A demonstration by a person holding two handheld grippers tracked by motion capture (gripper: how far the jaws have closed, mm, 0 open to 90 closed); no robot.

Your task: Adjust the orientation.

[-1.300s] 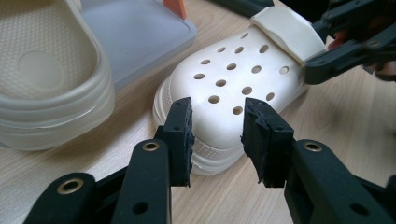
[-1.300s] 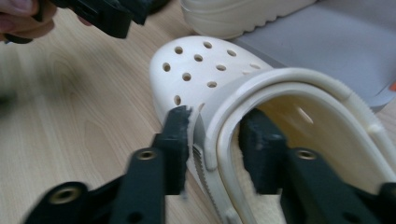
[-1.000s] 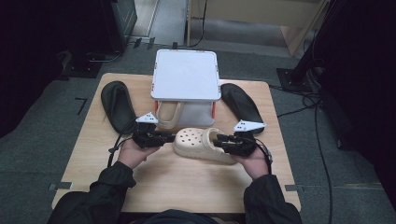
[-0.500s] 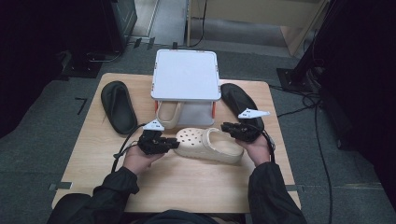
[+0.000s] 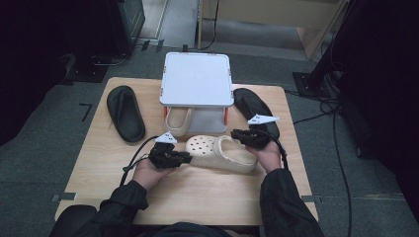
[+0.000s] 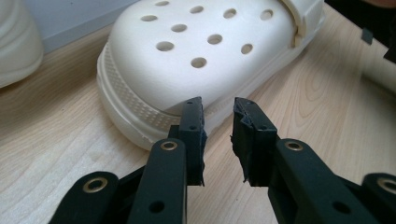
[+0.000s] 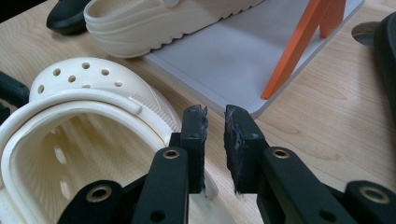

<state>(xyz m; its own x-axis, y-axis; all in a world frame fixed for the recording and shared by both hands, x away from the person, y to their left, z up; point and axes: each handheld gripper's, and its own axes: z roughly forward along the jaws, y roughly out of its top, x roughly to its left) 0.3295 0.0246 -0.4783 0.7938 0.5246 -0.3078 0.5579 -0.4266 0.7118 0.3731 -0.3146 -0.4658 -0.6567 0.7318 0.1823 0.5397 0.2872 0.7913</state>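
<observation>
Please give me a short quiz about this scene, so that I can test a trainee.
1. True or false: the cream clog on the table lies between the left gripper and the right gripper.
2. Where is the second clog? A: on the lower shelf of the rack. B: on top of the rack. C: on the floor.
3. How many black slippers lie on the table?
Key: 1 true; 2 A; 3 two, one on each side of the rack.

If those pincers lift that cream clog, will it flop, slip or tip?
The clog looks like thick moulded foam, so probably light and springy, not floppy. Its ridged sole edge should give grip. Lying flat on the table, it seems unlikely to tip or roll.
</observation>
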